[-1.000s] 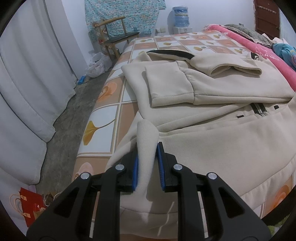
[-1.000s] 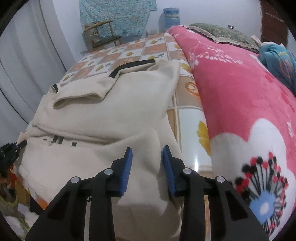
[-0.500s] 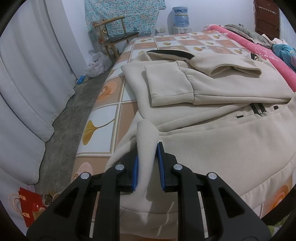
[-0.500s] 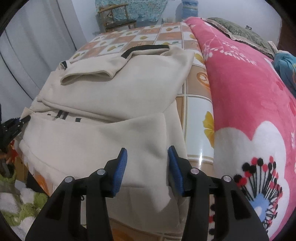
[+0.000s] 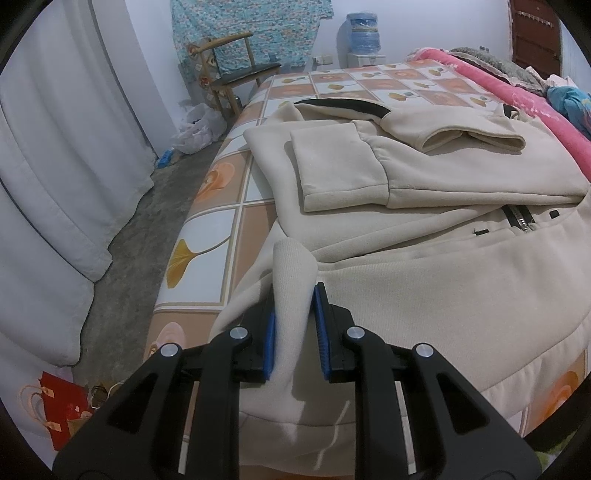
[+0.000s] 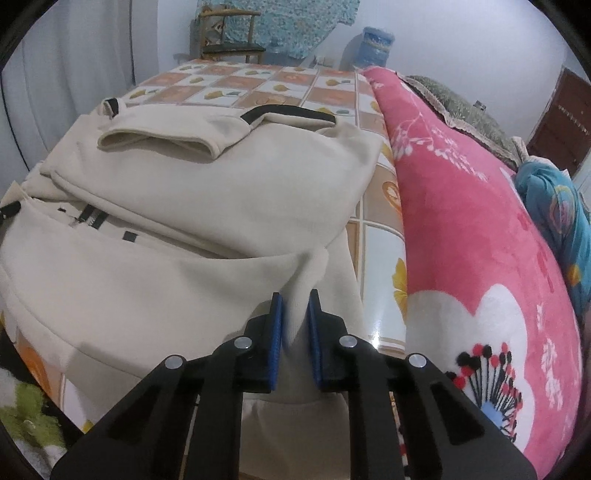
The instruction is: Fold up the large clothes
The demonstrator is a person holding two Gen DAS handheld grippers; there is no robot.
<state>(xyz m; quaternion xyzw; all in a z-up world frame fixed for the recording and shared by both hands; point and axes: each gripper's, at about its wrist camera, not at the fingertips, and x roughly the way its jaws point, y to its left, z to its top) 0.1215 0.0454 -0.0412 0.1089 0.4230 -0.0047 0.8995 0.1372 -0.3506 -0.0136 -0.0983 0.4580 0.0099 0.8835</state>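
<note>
Since the earlier frame, right hand-held gripper (image 6: 294,325) has closed onto the cream hoodie's (image 6: 221,192) near hem corner. Left hand-held gripper (image 5: 293,321) remains clamped on the opposite corner. Hoodie lies on the bed (image 5: 229,236), sleeves folded across; zipper apparently part-open.

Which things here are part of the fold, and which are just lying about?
Part of the job:
- beige hoodie
- left gripper, pinching its hem
- right gripper, pinching its hem

Just lying about:
- pink blanket
- wooden chair
- water jug
- red paper bag
</note>
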